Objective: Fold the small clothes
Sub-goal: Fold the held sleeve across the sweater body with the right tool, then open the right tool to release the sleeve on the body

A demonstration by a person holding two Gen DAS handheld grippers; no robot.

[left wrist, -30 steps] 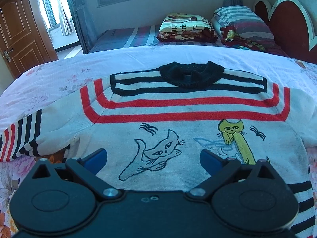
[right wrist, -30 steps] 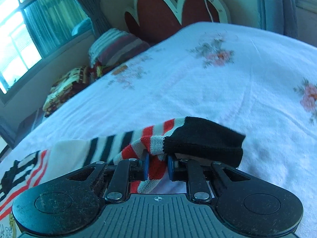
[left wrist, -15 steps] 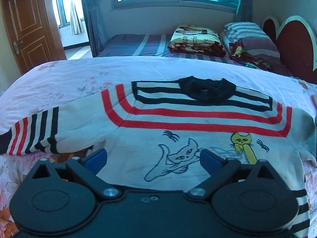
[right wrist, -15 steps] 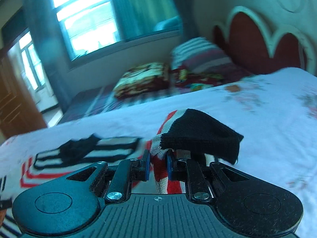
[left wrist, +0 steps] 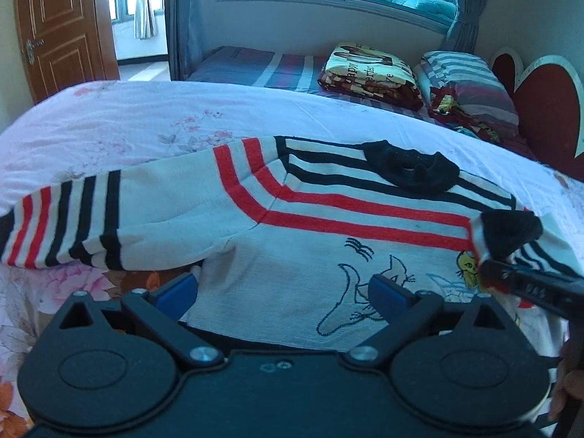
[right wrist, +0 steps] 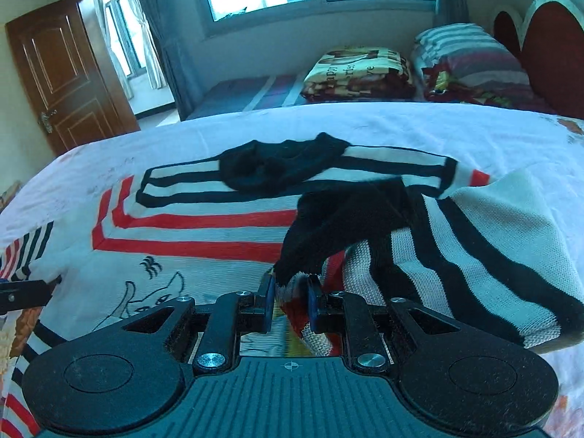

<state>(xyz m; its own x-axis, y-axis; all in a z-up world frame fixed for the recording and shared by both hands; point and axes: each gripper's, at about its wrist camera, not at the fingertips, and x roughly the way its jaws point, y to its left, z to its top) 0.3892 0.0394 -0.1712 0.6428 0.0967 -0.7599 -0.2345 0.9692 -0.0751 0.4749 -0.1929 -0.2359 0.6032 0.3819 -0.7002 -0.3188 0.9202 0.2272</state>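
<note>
Up close, our left gripper (left wrist: 283, 294) hangs with its 2 blue pads spread wide over the sweater's hem, gripping nothing. Our right gripper (right wrist: 290, 301) is pinching the striped sleeve (right wrist: 456, 255) at its black cuff, lifted over the chest at 3 o'clock. The sweater (left wrist: 310, 226) lies flat on the floral bed (left wrist: 109, 124), collar at 12 o'clock.

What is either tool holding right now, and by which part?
The right tool is shut on the striped knit sweater, at the sleeve end by the black cuff. The left tool is open, holding nothing.
</note>
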